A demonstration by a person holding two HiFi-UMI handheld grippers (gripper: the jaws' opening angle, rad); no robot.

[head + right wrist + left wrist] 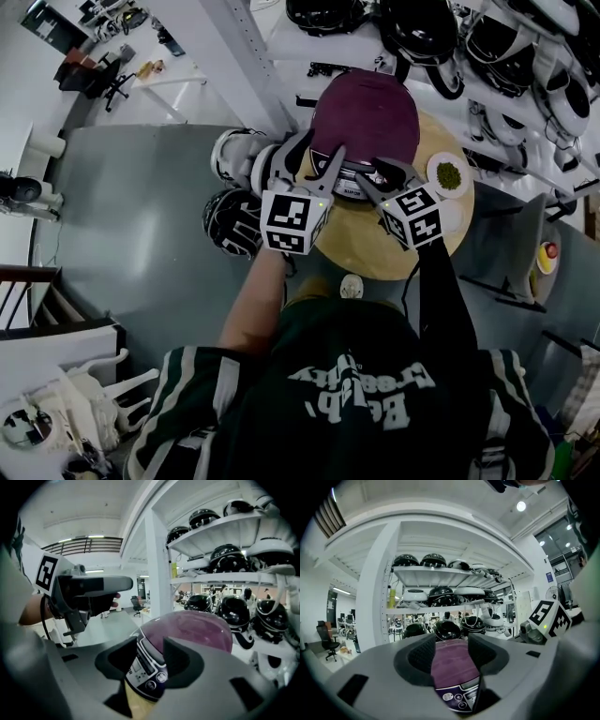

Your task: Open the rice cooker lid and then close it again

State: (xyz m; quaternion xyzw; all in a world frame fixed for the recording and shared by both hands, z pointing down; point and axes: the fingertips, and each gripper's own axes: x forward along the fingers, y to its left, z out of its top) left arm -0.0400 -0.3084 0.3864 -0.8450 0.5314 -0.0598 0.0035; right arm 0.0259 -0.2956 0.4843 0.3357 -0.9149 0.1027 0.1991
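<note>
Rice cooker (366, 117), upper centre: domed maroon lid shut, button panel (143, 670) at the front. Left gripper (323, 157) and right gripper (382, 178) face the panel, jaws apart, grasping nothing.

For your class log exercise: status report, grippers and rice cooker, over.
Left gripper open, right gripper open, both at cooker front. Rice cooker lid shut. Small dish beside it, clear.
</note>
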